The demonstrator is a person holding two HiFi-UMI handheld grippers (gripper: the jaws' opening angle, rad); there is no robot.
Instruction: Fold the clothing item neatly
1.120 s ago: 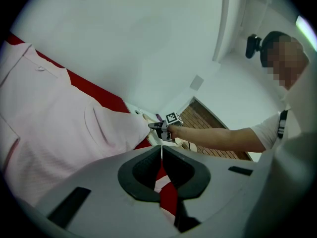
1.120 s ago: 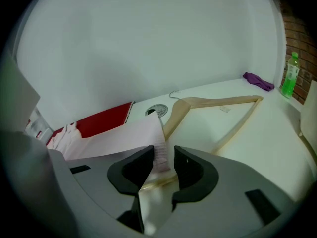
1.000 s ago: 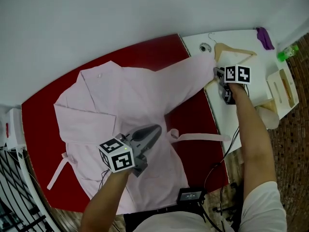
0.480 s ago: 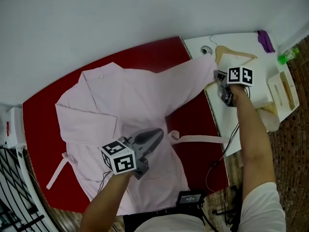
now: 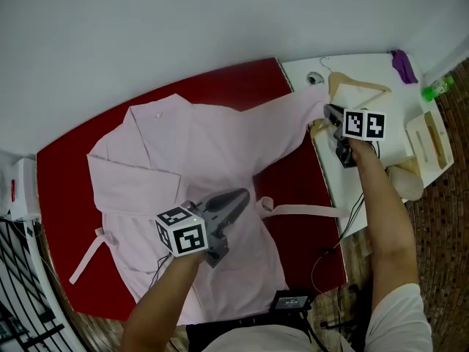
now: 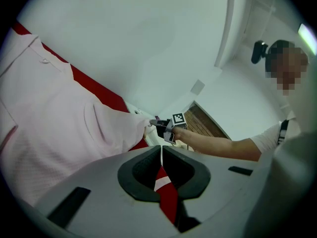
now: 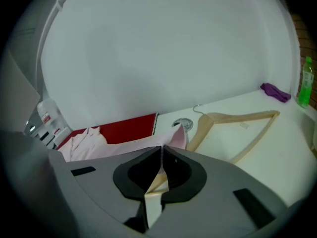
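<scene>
- Head view: a beige box (image 5: 427, 134) sits at the right edge of the white table (image 5: 333, 174); we can't tell its contents. A green bottle (image 5: 437, 88) and a purple cloth (image 5: 401, 57) are near that table's far right corner, and a wooden hanger (image 5: 355, 85) lies by its far edge.
- Head view: the left gripper (image 5: 243, 194) has its jaws together, holds nothing, and is over the front of the pink robe (image 5: 183, 160). The right gripper (image 5: 328, 111) is at the white table's left edge, pinching the end of the sleeve (image 5: 286, 119).
- Head view: the robe lies open and flat on the red worktop (image 5: 293, 174), collar toward the far edge and hem at the near edge. Its belt (image 5: 300, 210) trails to the right edge.
- Left gripper view: the jaws meet with only red worktop showing in the gap. The sleeve is raised off the worktop toward the right gripper.
- Right gripper view: the jaws have just been closing and are now clamped on pink sleeve cloth at their tips. The hanger lies just beyond them.
</scene>
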